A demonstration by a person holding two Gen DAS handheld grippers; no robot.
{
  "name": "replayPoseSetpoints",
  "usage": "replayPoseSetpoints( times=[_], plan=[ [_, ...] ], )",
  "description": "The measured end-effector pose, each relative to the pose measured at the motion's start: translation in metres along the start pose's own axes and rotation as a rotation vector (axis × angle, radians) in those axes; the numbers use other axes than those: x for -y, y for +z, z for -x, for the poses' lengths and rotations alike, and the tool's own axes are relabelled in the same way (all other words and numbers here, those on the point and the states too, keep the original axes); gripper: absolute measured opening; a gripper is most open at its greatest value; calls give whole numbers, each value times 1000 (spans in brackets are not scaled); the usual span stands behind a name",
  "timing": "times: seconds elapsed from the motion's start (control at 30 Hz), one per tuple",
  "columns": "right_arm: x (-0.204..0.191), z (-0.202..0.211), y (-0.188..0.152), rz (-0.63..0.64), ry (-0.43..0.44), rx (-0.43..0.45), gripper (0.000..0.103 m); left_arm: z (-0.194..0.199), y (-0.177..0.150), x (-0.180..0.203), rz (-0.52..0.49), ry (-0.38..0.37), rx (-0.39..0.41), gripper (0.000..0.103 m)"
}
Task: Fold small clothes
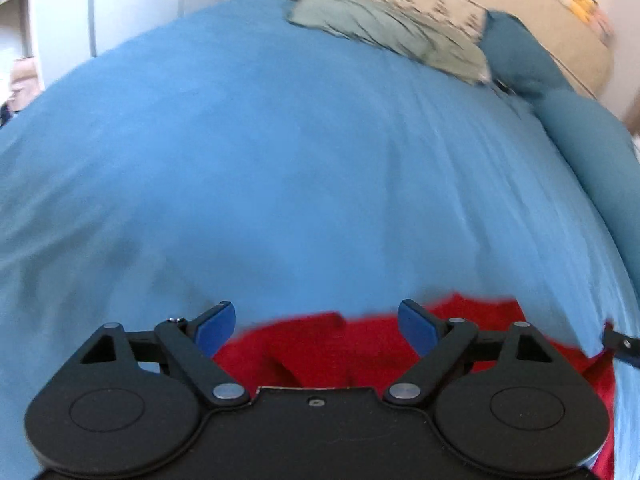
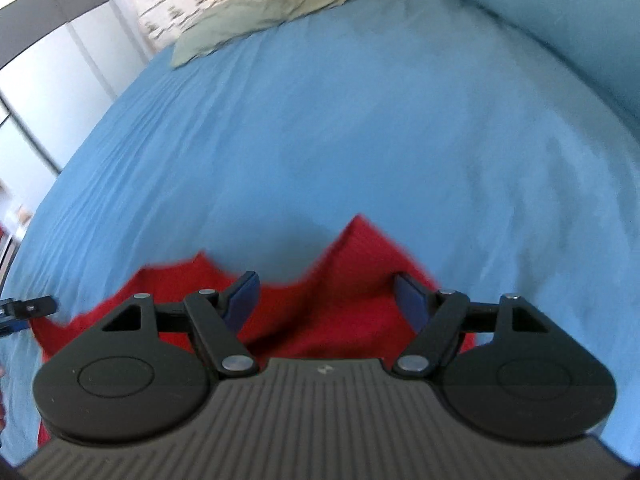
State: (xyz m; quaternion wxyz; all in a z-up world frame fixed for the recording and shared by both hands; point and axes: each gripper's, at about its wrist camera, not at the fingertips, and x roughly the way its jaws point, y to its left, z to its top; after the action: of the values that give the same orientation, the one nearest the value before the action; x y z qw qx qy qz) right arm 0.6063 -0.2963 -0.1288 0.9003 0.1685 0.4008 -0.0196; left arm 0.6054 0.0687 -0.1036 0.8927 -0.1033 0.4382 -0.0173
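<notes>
Both the left claw (image 1: 316, 322) and the right claw (image 2: 326, 300) are spread apart, empty, over a rumpled red garment (image 2: 340, 312) on the blue bedsheet (image 2: 340, 120).

Left gripper (image 1: 316, 326) and right gripper (image 2: 325, 300), both with blue-padded fingers (image 1: 216, 328) spread wide, nothing between them.
</notes>
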Motion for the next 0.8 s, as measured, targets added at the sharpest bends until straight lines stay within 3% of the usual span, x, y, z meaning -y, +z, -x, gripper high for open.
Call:
replayPoseSetpoints(
  times=[0.13, 0.3, 0.47, 0.63, 0.73, 0.8],
  plan=[
    [9, 11, 3, -51, 24, 34, 90, 19, 7, -8, 15, 52, 48, 91],
    [-1, 32, -15, 42, 55, 32, 90, 54, -14, -7, -60, 60, 67, 91],
    [-22, 39, -45, 136, 60, -21, 90, 59, -51, 8, -161, 26, -24, 91],
    [-26, 50, -83, 84, 53, -24, 90, 48, -95, 19, -178, -15, -115, 91],
    [-18, 38, -101, 67, 2, -79, 90, 32, -115, 21, -197, 33, -172, 91],
    [-6, 37, -106, 28, 2, -62, 88, 25, -122, 20, -198, 53, -177, 92]
  ],
)
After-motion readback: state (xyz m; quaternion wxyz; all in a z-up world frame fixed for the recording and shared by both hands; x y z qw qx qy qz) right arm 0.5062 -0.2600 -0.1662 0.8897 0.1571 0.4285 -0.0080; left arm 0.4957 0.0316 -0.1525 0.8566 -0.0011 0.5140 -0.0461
